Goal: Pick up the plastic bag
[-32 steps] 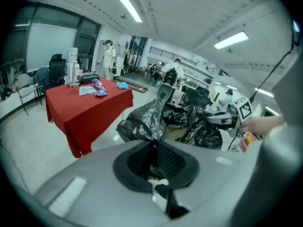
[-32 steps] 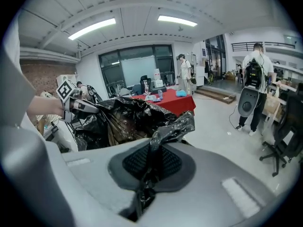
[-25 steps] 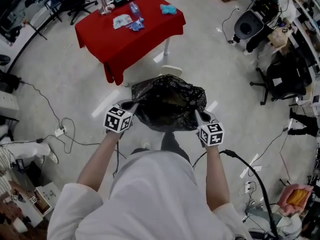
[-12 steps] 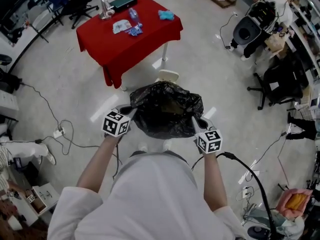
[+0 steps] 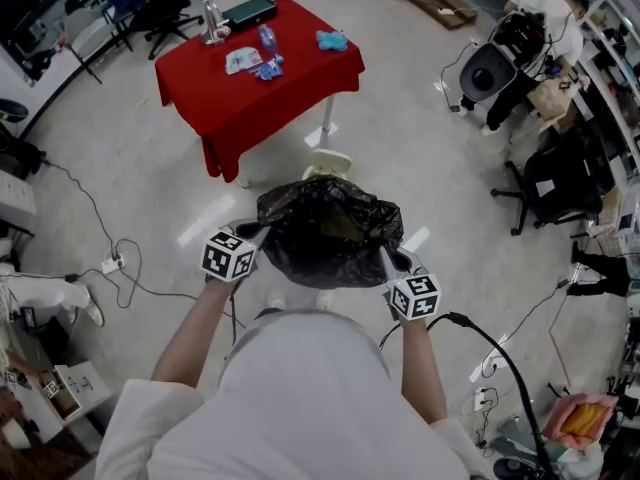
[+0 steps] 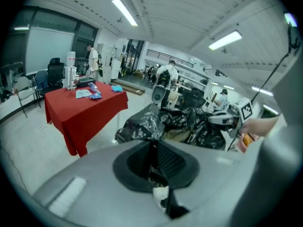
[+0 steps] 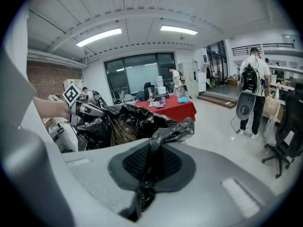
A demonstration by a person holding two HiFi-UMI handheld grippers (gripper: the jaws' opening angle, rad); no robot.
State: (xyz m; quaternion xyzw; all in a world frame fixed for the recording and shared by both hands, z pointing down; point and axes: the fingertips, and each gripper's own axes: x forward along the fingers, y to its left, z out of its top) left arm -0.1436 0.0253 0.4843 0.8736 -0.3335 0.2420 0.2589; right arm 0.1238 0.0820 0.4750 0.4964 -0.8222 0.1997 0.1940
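Two pinch points on black plastic bag (image 5: 330, 230): left gripper (image 5: 252, 230) and right gripper (image 5: 392, 258), each clamped tight on bunched rim film. Bag slung between the two, just ahead of jaws. Best handled, by judgement: raised evenly, level, without spreading apart. Risk of tearing or slipping thin film.

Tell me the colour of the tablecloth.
The tablecloth is red, shown best in the head view.

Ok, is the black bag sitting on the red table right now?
No, the black bag is gripped at its edges by the left gripper and right gripper, well short of the red table.
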